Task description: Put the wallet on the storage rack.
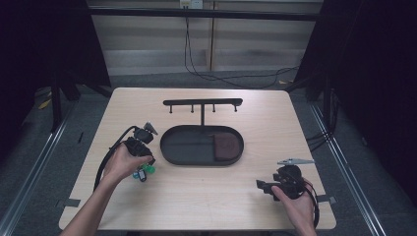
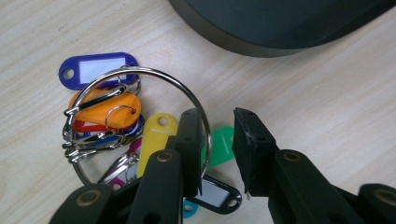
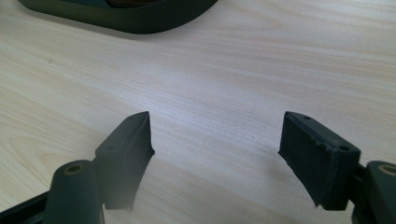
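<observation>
From the high view, the left claw (image 1: 145,167) points down at a bunch of key tags (image 1: 143,172) lying on the pale wooden tabletop (image 1: 206,196), just left of the black oval tray (image 1: 169,147); the right claw (image 1: 263,188) rests near the tabletop's front right corner, well apart from the tags. A black T-shaped hook rack (image 1: 202,103) rises behind the tray, which holds a dark red-brown pad (image 1: 226,146) at its right end. In the left gripper view, the left claw (image 2: 217,140) stands narrowly parted, straddling the thin metal key ring (image 2: 135,71), its pads not visibly pressing the wire; glossy plastic tags, blue (image 2: 98,67), orange (image 2: 109,109), yellow (image 2: 156,135) and green (image 2: 220,144), fan out beneath. In the right gripper view, the right claw (image 3: 215,135) gapes wide over bare wood grain, holding nothing.
</observation>
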